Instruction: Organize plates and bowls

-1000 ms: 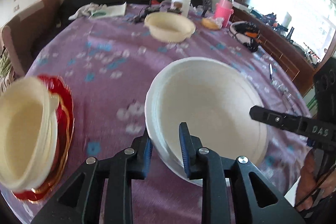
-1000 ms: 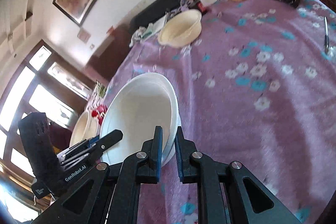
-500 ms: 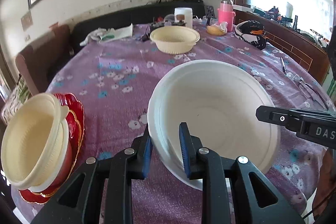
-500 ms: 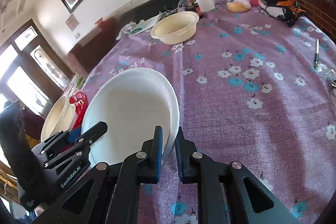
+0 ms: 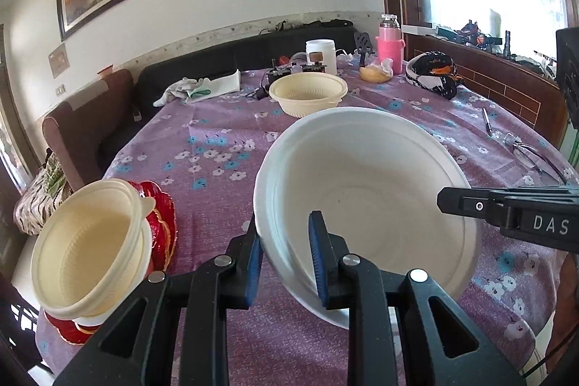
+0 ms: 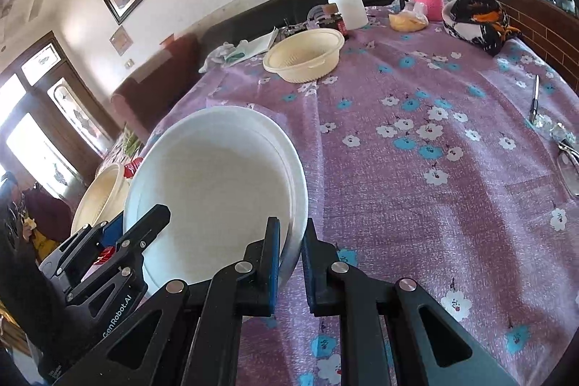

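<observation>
A large white bowl (image 5: 362, 190) is held tilted just above the purple flowered tablecloth (image 5: 217, 147). My left gripper (image 5: 284, 234) is shut on its near-left rim. My right gripper (image 6: 291, 234) is shut on the opposite rim, and one of its fingers (image 5: 506, 208) shows at the right of the left wrist view. The white bowl (image 6: 217, 190) seems to be two nested ones. To the left, stacked cream bowls (image 5: 87, 248) sit on a red plate (image 5: 163, 227). A lone cream bowl (image 5: 307, 93) stands further back.
At the table's far end stand a white jar (image 5: 320, 55), a pink bottle (image 5: 389, 47), a yellow bag and a black-and-orange bundle (image 5: 432, 78). A pen (image 6: 533, 98) and glasses (image 5: 528, 154) lie at the right edge. A dark sofa (image 5: 202, 64) runs behind.
Both grippers, still clamped on the white bowl, have shifted sideways and rolled level. Both views now point higher, showing the wall and painting. The cream stack looks closer to the bowl.
</observation>
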`<state>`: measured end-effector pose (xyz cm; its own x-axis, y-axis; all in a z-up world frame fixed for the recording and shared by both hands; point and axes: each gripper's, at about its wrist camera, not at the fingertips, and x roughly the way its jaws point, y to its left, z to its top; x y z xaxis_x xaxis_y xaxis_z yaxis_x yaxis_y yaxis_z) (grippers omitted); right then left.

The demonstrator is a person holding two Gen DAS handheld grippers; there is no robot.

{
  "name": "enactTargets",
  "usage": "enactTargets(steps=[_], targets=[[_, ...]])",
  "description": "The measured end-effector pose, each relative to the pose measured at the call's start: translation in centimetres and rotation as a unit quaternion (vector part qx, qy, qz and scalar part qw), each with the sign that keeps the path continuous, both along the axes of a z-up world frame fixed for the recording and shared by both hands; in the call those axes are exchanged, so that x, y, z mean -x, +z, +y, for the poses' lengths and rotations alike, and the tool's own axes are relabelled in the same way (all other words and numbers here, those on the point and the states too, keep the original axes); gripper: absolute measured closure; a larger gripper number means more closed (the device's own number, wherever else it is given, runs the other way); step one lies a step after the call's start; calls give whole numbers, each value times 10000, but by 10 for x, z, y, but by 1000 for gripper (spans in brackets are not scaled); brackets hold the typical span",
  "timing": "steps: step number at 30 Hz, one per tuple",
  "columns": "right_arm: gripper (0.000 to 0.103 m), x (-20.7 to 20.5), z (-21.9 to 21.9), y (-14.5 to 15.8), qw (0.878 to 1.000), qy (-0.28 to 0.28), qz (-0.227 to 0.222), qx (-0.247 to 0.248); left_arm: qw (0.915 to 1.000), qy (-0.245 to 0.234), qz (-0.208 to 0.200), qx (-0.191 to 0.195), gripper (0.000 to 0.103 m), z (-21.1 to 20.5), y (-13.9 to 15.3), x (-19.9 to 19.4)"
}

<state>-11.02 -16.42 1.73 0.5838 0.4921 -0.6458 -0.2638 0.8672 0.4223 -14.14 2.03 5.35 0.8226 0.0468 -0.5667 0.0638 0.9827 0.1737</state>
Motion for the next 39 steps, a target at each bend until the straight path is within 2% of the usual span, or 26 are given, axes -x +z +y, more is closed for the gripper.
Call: enactTargets(steps=[13,26,32,39], targets=[[90,7,14,10,9999,31,-86,107,9997,74,-238,-37,80,9,4,14],[90,10,27,14,9998,96,-105,168,9995,147,-287,53,80,20,5,17],[90,12,32,23,9997,221,-126,29,9989,226,-393,155,80,31,14,21],[90,8,46,37,9972,603,88,-435,9966,426,-658,251,80,55,38,33]])
